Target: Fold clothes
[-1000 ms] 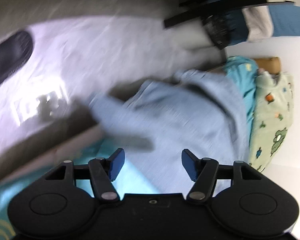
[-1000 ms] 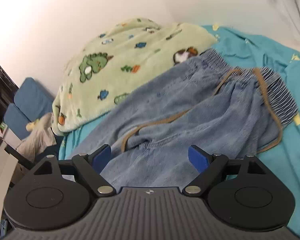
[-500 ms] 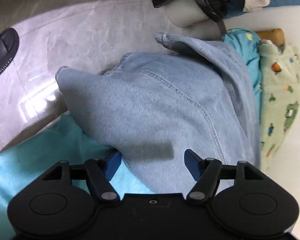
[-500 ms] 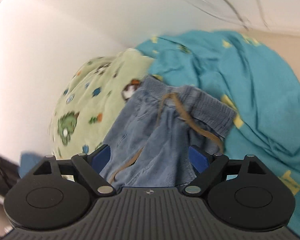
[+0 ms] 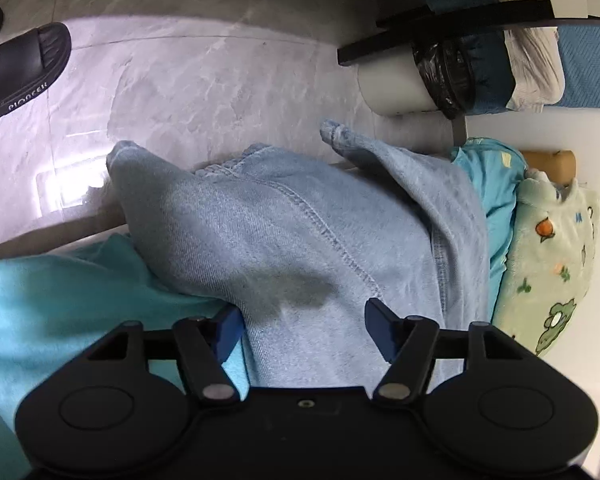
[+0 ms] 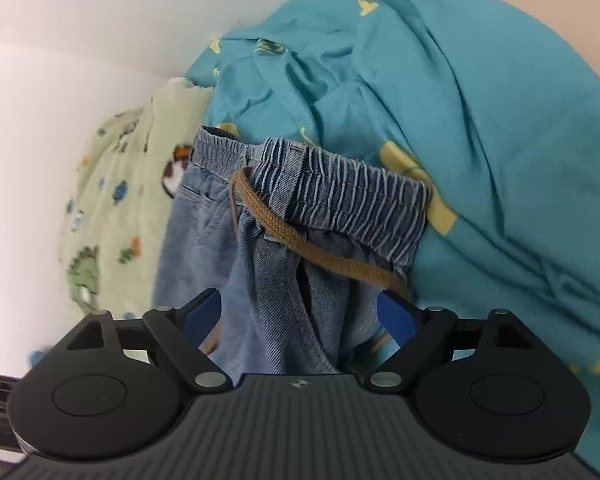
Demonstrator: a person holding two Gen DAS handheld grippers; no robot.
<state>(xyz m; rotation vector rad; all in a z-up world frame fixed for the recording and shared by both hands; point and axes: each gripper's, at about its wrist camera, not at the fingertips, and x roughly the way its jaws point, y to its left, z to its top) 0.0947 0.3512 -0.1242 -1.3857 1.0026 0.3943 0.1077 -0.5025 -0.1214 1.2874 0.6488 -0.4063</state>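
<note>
Holding my left gripper [image 5: 302, 326] over the hem end of the jeans [image 5: 300, 240], I am keeping its jaws apart; they have just been closing a little, denim between them but unpinched. The jeans are lying on the teal sheet [image 6: 500, 140]. My right gripper [image 6: 300, 314] is hovering spread wide near the waistband [image 6: 340, 196].

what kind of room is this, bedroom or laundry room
Most likely a bedroom: the jeans lie on a bed with a teal sheet and a dinosaur-print fleece blanket, and a black slide sandal sits on the marble-look tile floor.
</note>
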